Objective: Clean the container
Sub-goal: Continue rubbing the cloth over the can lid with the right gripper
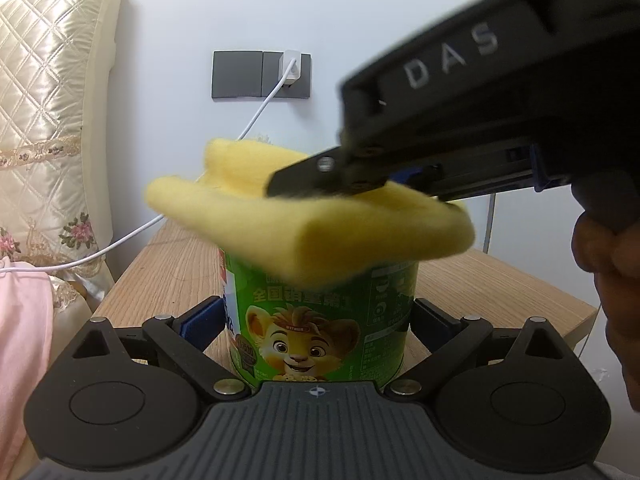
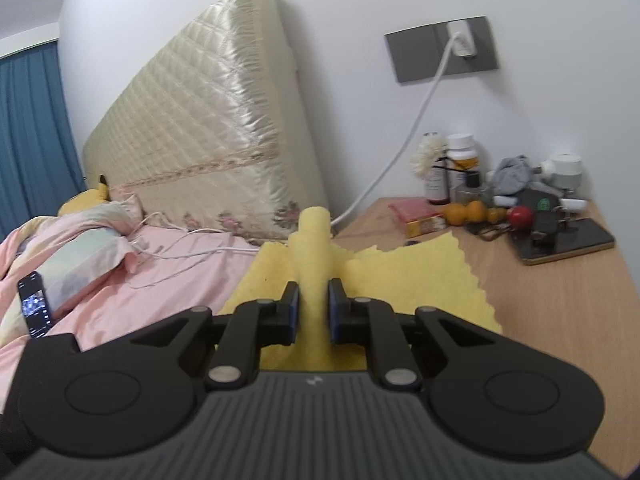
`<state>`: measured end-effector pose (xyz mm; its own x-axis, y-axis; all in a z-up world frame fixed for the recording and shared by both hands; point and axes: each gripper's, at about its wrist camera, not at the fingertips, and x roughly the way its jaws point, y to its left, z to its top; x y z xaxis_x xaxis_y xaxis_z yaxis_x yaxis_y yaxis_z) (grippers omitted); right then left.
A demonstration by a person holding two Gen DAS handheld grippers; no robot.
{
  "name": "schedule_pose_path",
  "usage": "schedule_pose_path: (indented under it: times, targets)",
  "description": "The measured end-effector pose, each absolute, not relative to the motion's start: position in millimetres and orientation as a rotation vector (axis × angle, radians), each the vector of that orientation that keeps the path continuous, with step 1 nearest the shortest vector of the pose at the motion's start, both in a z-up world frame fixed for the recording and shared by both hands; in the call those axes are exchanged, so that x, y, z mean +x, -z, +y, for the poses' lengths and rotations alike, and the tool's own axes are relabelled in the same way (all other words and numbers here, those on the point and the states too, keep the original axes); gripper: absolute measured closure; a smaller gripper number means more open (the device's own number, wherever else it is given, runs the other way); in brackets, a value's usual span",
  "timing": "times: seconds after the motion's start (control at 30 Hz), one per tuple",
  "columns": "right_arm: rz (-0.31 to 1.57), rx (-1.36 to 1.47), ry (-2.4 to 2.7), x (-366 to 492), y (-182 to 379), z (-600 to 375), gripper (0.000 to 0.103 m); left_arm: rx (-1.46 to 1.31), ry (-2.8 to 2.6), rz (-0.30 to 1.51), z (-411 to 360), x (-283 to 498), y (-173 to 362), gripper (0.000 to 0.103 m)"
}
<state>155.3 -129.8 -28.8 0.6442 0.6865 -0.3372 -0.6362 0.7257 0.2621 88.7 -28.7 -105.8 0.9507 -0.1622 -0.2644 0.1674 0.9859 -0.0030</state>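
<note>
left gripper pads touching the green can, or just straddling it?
Cannot tell. In the left wrist view the left gripper straddles the green can, its blue pads close beside the can wall, but neither contact nor a gap shows plainly.

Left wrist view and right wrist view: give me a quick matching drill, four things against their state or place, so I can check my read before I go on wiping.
Things:
1. green can
2. yellow cloth
3. white charger
4. phone

States or places:
a. lying on the pink bedding
b. upright between the left gripper's fingers
c. plugged into the grey wall socket
d. pinched by the right gripper, over the can's top

Pairs: 1-b, 2-d, 3-c, 4-a
</note>
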Motion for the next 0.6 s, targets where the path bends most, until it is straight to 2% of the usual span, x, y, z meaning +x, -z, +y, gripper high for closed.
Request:
schedule_pose_path:
  times: [0.37, 0.6]
  targets:
    - [0.435, 0.070, -0.765, 118, 22, -138, 0.087, 0.017, 0.165, 0.266, -27, 91, 107, 0.004]
    - [0.420, 0.062, -0.691, 130, 23, -153, 0.088, 0.018, 0.179, 0.259, -23, 92, 110, 0.004]
